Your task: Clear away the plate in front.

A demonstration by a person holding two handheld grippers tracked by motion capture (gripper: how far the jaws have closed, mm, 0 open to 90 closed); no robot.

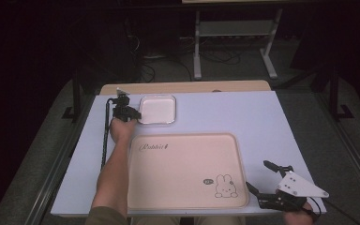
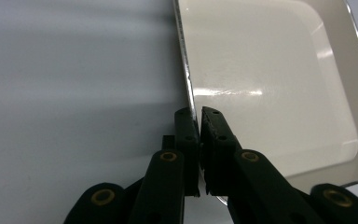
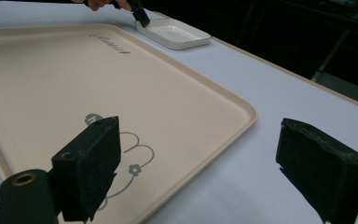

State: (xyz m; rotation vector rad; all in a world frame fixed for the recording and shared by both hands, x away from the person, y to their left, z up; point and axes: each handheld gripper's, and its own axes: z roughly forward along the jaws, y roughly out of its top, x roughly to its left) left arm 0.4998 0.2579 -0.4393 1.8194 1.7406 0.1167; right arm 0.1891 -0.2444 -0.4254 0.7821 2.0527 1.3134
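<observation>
A small white rectangular dish (image 1: 157, 109) sits on the pale table, behind a large beige tray (image 1: 178, 168) with a rabbit drawing. My left gripper (image 1: 130, 114) is at the dish's left rim. In the left gripper view its jaws are shut on that rim (image 2: 189, 100), with the dish (image 2: 270, 79) stretching to the right. My right gripper (image 1: 261, 176) stands open by the tray's front right corner, nothing between its fingers. Its own view (image 3: 200, 163) looks across the tray (image 3: 74, 79) to the dish (image 3: 175, 33).
The table's light surface (image 1: 262, 122) spreads to the right of the tray and dish. A wooden strip (image 1: 183, 87) runs along the far edge. A metal frame (image 1: 234, 42) stands on the dark floor beyond.
</observation>
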